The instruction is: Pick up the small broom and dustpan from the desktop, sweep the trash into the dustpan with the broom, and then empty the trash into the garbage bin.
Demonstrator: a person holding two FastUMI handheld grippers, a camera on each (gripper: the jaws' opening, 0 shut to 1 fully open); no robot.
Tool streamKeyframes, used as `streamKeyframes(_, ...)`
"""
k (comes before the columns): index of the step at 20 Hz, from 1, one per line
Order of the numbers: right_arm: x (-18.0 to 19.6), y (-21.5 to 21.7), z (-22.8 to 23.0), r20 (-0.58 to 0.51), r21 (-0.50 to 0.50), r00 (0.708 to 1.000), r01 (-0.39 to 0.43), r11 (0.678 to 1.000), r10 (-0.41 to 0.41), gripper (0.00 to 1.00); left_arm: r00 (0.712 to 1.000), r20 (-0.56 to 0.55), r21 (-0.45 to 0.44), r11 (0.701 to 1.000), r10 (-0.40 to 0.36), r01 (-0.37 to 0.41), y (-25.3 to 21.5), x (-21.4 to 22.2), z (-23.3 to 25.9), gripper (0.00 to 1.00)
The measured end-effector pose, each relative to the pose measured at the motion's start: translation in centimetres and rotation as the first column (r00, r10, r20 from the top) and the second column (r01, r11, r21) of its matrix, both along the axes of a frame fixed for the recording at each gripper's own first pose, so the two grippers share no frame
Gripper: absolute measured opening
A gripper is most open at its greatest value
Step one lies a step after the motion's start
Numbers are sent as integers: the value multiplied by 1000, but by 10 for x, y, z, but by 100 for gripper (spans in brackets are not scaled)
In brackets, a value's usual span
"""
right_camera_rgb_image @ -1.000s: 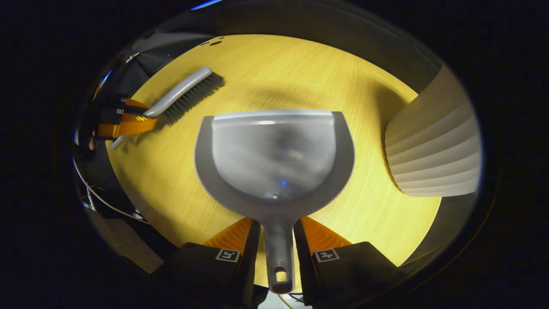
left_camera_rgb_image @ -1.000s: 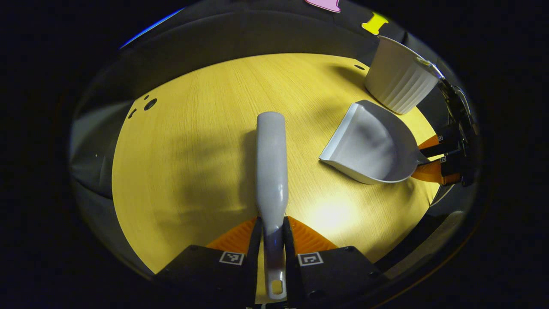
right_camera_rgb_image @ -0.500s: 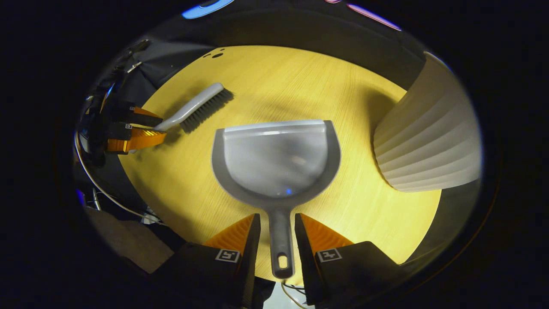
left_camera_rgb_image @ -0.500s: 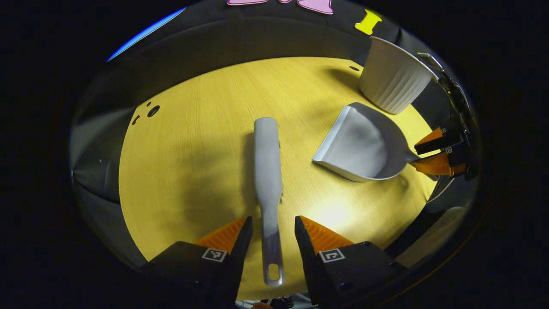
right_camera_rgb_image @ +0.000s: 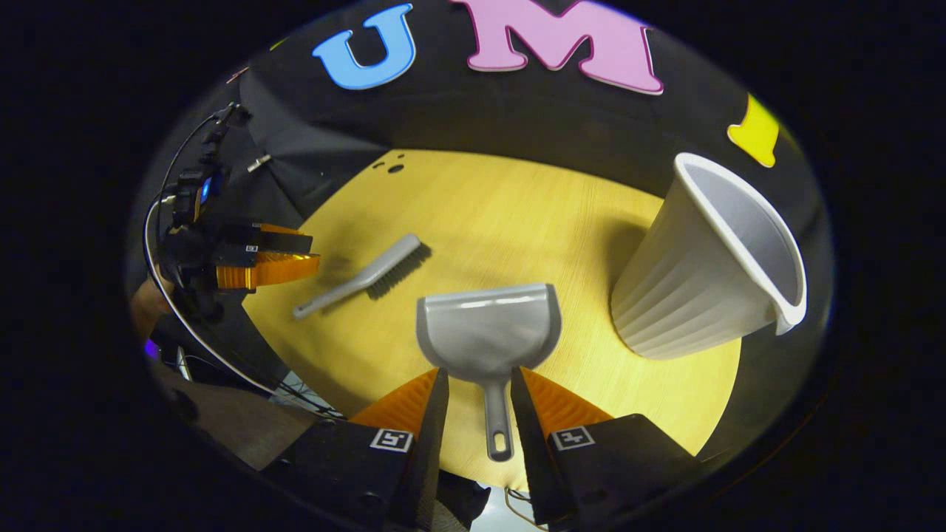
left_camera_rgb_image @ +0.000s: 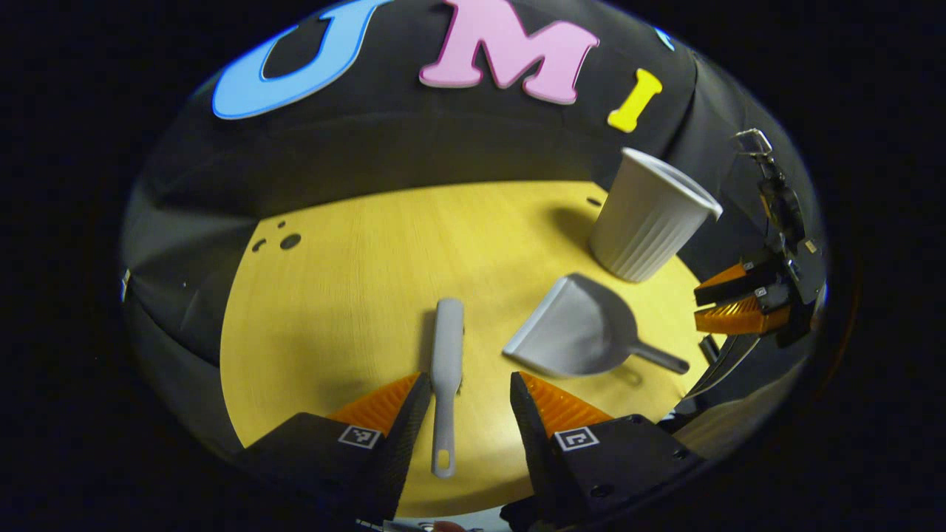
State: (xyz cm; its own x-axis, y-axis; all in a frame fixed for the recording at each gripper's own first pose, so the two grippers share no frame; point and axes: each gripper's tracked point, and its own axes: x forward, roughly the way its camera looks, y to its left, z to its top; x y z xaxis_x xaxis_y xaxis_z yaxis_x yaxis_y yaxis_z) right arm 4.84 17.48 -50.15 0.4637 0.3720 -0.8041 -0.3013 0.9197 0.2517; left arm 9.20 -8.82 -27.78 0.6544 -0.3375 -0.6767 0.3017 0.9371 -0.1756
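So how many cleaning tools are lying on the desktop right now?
2: the broom lies ahead of the left gripper, the dustpan ahead of the right gripper, neither gripped.

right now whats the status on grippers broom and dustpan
Left gripper open, right gripper open. Broom and dustpan flat on table, neither gripped. Bin upright beside dustpan.

Left gripper view looks down along its fingers from above the desktop's [left_camera_rgb_image: 355, 295] near edge. Right gripper view does likewise. Both share the desktop.
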Motion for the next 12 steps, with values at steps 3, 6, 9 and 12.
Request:
streamKeyframes(3, 10, -5, 26, 65, 17, 997, 34, 999, -35, 53, 996, 95, 30, 1000, 3, -5, 1, 4, 31, 70)
streamKeyframes(6, 19, -7, 57, 153, 46, 985, 71, 996, -78, 54, 980, 199, 12, 1000, 15, -18, -8, 7, 66, 71)
streamKeyframes(9, 29, -10, 82, 280, 47, 954, 94, 994, -104, 55, 951, 309, -14, 1000, 27, -23, -12, 10, 93, 72)
streamKeyframes(12, 28, -6, 98, 344, 71, 930, 110, 991, -128, 54, 928, 371, -46, 999, 32, -16, -21, 4, 115, 72)
